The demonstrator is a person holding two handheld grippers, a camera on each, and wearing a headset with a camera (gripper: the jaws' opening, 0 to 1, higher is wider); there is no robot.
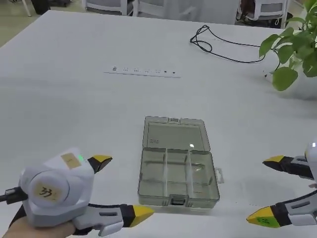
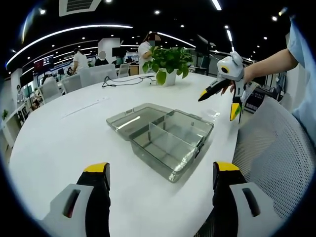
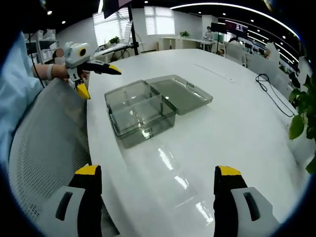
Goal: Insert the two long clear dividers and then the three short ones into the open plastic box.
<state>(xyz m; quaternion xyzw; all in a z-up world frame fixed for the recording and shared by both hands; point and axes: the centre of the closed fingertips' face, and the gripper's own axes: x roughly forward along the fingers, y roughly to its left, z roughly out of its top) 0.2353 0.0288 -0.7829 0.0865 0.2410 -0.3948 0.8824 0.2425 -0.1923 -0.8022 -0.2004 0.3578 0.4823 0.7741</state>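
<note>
1. Open plastic box [image 1: 158, 194]: it sits on the table [image 1: 74, 109] near the front edge, with the lid folded flat behind the tray.
2. Long clear dividers [image 1: 166, 171]: two upright walls run front to back in the tray and split it into three lanes, so this step appears to be done.
3. Short dividers: faint cross lines show in the tray, but clear plastic on clear plastic hides how many are seated. A small clear piece [image 1: 218, 174] lies just beside the box's right wall. It may be a short divider or a latch. Most of this step is probably still left.
4. Left hand-held gripper [image 1: 121, 186]: released with jaws spread, holding nothing, to the left of the box and apart from it.
5. Right hand-held gripper [image 1: 267, 189]: also released and empty, to the right of the box and apart from it.
6. Background: a power strip [image 1: 143, 72], a black cable [image 1: 218, 44] and a plant [image 1: 292, 54] lie well beyond the box.
</note>
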